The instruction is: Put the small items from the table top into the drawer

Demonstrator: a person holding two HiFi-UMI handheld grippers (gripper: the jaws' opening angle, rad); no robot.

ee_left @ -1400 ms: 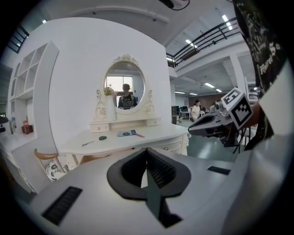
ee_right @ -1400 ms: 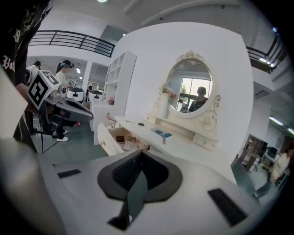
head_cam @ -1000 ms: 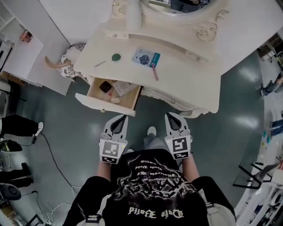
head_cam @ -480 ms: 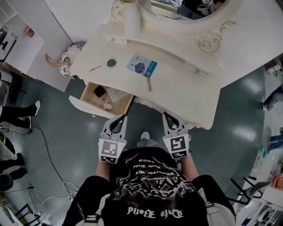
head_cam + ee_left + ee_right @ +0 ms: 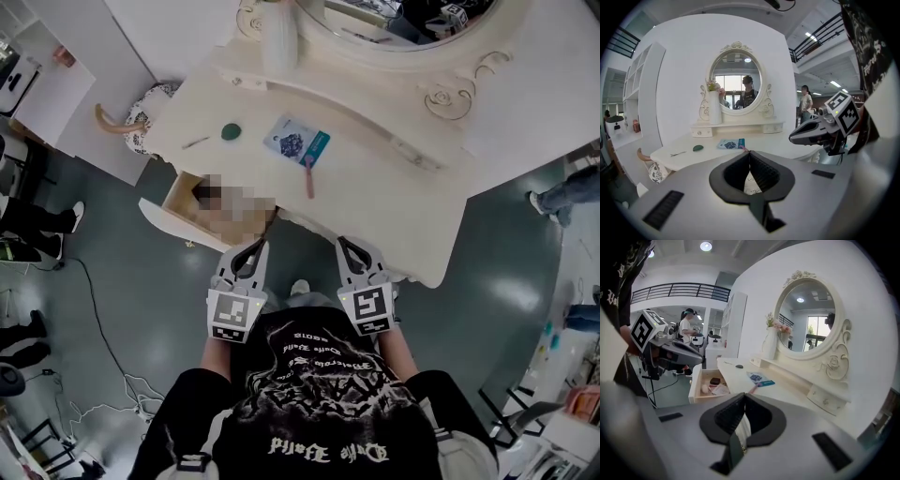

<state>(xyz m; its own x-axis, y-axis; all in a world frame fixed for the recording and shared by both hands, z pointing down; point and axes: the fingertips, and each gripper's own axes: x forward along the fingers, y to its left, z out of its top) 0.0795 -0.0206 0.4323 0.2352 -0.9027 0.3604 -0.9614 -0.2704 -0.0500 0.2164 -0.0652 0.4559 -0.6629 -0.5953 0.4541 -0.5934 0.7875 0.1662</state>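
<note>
The left gripper (image 5: 251, 251) and right gripper (image 5: 351, 251) are hovering at the near edge of the dressing table (image 5: 394, 187), each with its jaws pressed together on nothing. A blue packet (image 5: 296, 141), pink stick (image 5: 308, 178), green disc (image 5: 230, 131) and thin pin (image 5: 195, 142) are lying on top. The drawer (image 5: 173, 220) is standing open at the near left.

A cream counter (image 5: 394, 206) with an oval mirror (image 5: 736, 77) stands against a white wall (image 5: 679, 61) on a glossy grey-green floor (image 5: 103, 309), under round ceiling lights (image 5: 706, 246)
</note>
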